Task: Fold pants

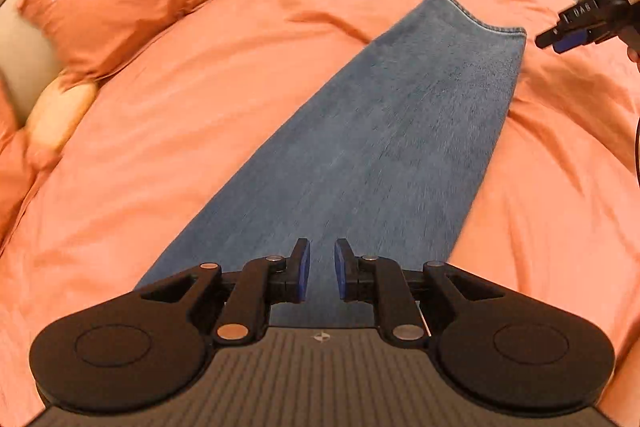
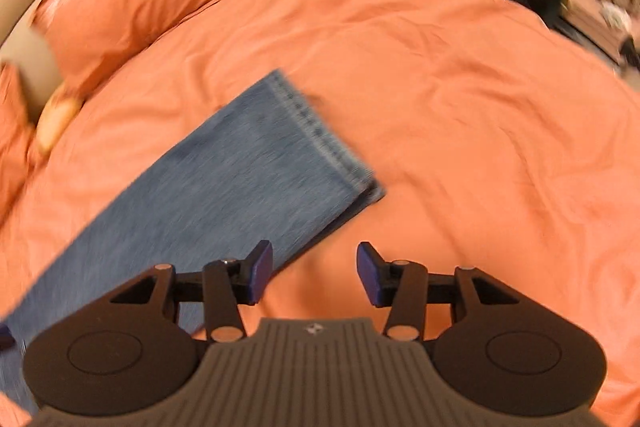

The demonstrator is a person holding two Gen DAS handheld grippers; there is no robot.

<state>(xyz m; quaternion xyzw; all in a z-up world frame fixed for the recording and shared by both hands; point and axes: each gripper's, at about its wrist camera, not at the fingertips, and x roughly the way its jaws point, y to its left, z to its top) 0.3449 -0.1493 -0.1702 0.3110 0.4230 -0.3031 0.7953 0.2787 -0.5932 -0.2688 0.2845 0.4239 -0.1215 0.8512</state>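
Jeans (image 1: pixel 372 155) laid lengthwise on orange bedding (image 1: pixel 200 147), legs stacked. Left gripper (image 1: pixel 319 269) held part-open above denim, empty. Right gripper (image 2: pixel 315 275) wide open near hem (image 2: pixel 320 135). Hem to be grasped next, judged.

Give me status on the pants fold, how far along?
Done: jeans lie flat along the orange duvet, legs apparently stacked, a second layer showing at the hem. In hand: nothing; the left hand-held gripper sits over the denim, slightly open, and the right hand-held gripper is open beside the hem. Left: the crosswise folds.
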